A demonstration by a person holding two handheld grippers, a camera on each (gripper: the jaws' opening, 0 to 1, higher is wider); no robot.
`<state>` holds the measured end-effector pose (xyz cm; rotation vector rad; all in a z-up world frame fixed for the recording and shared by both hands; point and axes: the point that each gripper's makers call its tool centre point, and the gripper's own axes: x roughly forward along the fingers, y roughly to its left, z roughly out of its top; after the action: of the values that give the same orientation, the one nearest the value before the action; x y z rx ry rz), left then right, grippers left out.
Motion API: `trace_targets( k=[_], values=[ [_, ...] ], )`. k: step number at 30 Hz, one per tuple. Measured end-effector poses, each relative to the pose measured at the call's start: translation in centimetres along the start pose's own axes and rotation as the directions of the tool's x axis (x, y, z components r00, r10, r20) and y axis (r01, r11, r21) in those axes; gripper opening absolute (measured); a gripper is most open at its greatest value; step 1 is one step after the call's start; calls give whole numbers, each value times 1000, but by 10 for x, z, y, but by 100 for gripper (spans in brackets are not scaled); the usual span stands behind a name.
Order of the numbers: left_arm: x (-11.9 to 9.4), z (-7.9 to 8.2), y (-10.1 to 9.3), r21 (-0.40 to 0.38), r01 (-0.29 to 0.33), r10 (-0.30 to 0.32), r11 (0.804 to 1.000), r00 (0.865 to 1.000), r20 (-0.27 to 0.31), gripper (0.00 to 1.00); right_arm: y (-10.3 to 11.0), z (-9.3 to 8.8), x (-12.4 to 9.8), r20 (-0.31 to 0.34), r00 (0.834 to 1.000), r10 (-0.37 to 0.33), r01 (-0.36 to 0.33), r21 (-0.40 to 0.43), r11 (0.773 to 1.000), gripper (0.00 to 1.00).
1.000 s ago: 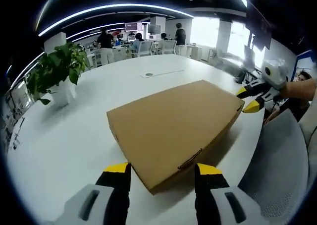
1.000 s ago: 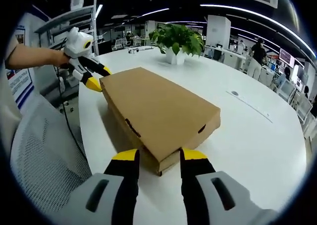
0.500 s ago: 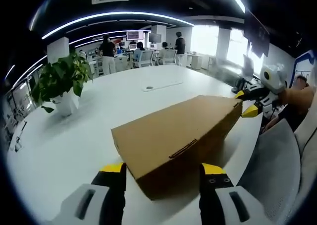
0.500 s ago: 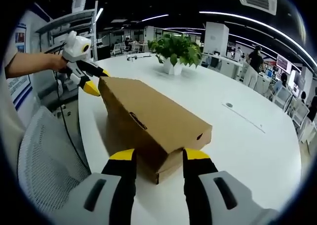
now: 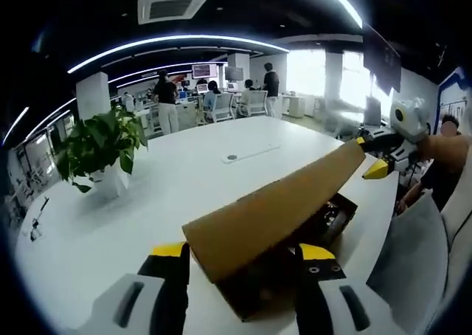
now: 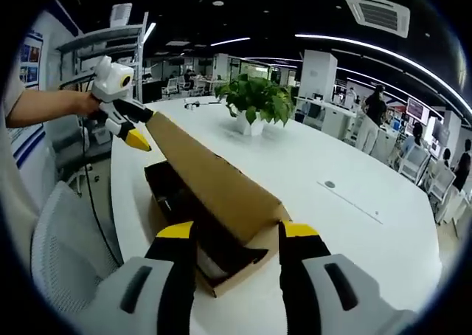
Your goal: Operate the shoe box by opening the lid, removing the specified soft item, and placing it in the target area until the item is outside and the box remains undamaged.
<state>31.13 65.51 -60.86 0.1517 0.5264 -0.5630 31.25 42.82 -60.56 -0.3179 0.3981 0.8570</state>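
Left tongs [image 5: 240, 255]: spread apart, set at one end of the raised lid [image 5: 273, 217]. Right tongs [image 6: 232, 235]: spread apart at the opposite end. Shoe box [image 6: 221, 272]: set on the white table [image 6: 346, 202], lid tilted up, dark contents seen inside. Potted plant [image 6: 254, 102]: standing farther back.

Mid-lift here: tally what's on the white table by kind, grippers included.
Shoe box, lid raised: 1
Potted plant: 1
Grippers, left gripper and right gripper: 2
Total: 4
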Motion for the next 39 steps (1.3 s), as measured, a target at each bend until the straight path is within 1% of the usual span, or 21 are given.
trace_targets(
  k=[2,5,8,12,13,17,22,23,24,25,26,27,29,30,32,34,36,39],
  values=[
    [1,4,3,3,-10,9,1000,1000,9,54,-4,5,1,9,1000,-3,3,1,1000,41],
    [4,10,13,24,-39,39,999,999,16,48,-10,10,4,16,1000,-8,8,-8,1000,41],
    [7,16,24,27,-62,62,998,998,24,41,-16,15,7,22,1000,-14,14,-19,1000,41],
    [10,22,35,32,-89,88,996,996,28,30,-24,18,10,23,999,-26,27,-48,998,37],
    [12,24,42,37,-110,109,993,994,27,28,-29,21,11,26,999,-28,30,-49,998,36],
    [16,31,52,42,-133,131,990,991,31,22,-35,26,15,30,999,-34,35,-52,998,37],
    [19,35,64,34,-168,167,985,986,28,11,-42,29,18,35,998,-43,45,-49,998,36],
    [19,36,68,22,-177,176,984,984,28,9,-43,29,18,36,998,-47,48,-55,997,34],
    [19,36,70,3,-186,186,983,982,24,6,-47,29,18,37,997,-62,65,-85,994,32],
    [18,36,73,-22,-193,193,981,981,22,6,-49,29,18,37,997,-71,74,-101,992,29],
    [20,39,72,-51,-183,185,982,982,33,6,-54,27,19,35,995,-88,92,-129,987,25],
    [21,38,72,-47,-178,179,983,983,31,6,-56,28,18,45,994,-100,105,-133,986,22],
    [23,39,72,-41,-181,183,983,983,34,5,-61,25,18,45,992,-117,121,-117,986,17],
    [24,40,73,-39,-183,184,982,982,34,5,-64,22,18,41,991,-128,132,-113,985,16],
    [26,42,75,-43,-183,185,982,982,35,5,-69,11,19,15,989,-144,145,-112,983,15],
    [27,43,77,-46,-183,185,982,982,37,5,-72,4,19,4,988,-153,153,-98,983,13],
    [29,45,78,-56,-184,187,981,982,39,5,-73,-4,19,-11,988,-155,154,-85,985,11],
    [32,46,81,-59,-186,188,981,981,44,5,-76,-17,21,-37,986,-161,158,-80,984,10]
  ],
)
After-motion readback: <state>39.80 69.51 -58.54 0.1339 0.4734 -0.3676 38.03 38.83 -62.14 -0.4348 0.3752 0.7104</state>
